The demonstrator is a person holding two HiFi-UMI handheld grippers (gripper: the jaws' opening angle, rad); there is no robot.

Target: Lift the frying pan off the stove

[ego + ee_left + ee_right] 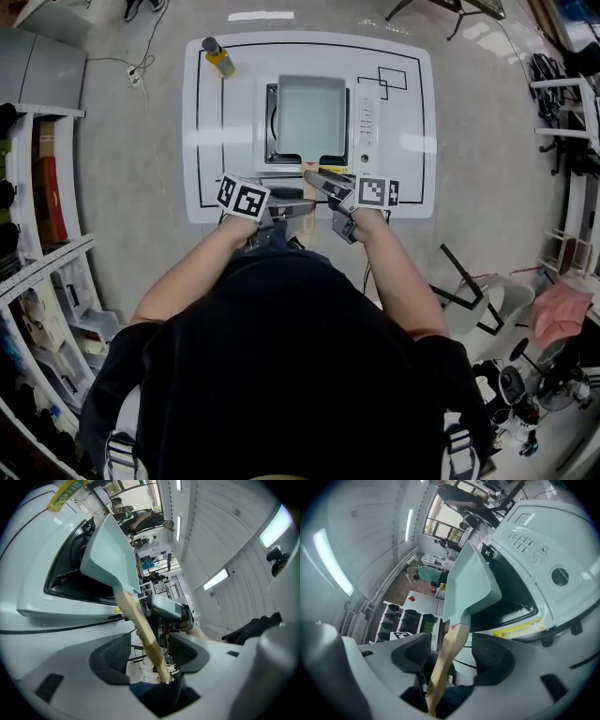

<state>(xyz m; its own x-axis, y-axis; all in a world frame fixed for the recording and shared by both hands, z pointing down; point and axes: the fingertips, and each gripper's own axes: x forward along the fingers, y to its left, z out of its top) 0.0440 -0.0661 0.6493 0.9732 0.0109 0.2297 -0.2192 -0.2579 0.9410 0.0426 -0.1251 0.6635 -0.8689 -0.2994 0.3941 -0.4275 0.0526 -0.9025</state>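
Frying pan [312, 114], 1, sits on 1 stove [367, 122].

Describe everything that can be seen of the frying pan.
The frying pan is square, pale grey-green, with raised sides and looks empty. It sits on the white stove, over its black burner well. Its light wooden handle points toward the person and runs between the open jaws of the left hand-held gripper and the right hand-held gripper; no pad presses on it.
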